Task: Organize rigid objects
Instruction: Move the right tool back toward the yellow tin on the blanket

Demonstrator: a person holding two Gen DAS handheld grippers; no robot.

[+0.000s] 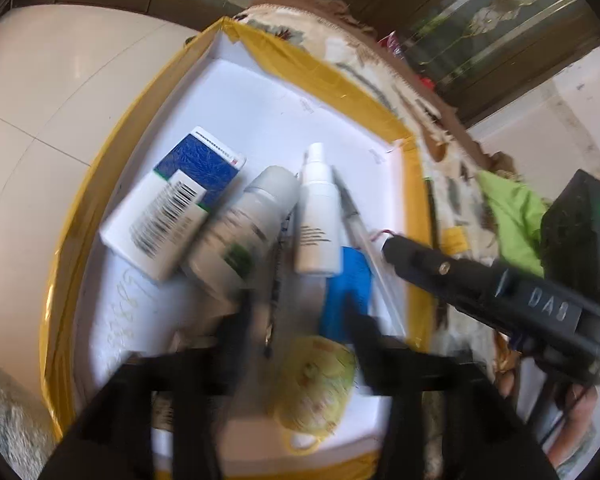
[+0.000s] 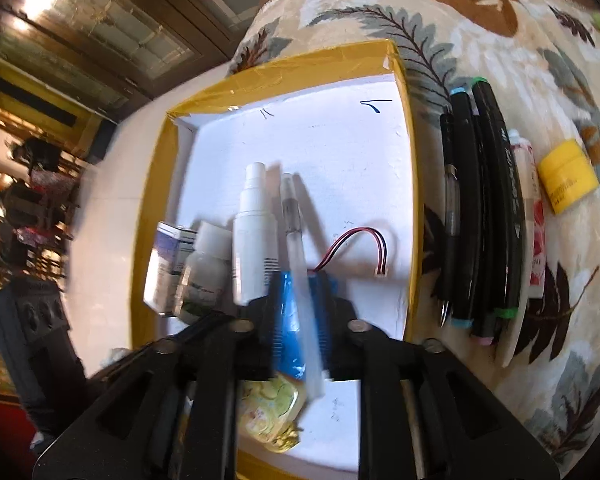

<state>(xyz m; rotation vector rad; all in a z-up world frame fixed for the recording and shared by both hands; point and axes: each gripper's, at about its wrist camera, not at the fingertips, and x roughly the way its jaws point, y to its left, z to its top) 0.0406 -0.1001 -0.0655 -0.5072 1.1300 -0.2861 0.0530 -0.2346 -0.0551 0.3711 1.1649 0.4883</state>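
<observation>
A shallow box with a yellow rim (image 1: 340, 76) (image 2: 284, 66) and a white floor lies on a leaf-patterned cloth. In it lie a blue-and-white carton (image 1: 172, 204), a grey-white bottle (image 1: 244, 220), a white spray bottle (image 1: 316, 216) (image 2: 256, 232), a clear pen (image 2: 296, 264), a blue pack (image 1: 348, 280) (image 2: 284, 320) with a red-black wire (image 2: 360, 238), and a yellow round packet (image 1: 316, 384) (image 2: 268, 408). My left gripper (image 1: 298, 314) is open over a thin dark pen (image 1: 276, 276). My right gripper (image 2: 304, 312) is open, straddling the clear pen and blue pack without pressing them.
Outside the box's right wall lie several black markers (image 2: 480, 208), a white-and-red tube (image 2: 536, 232) and a small yellow jar (image 2: 566, 176) on the cloth (image 2: 500, 20). A green cloth (image 1: 512, 216) lies past the box. White floor tiles (image 1: 60, 92) are to the left.
</observation>
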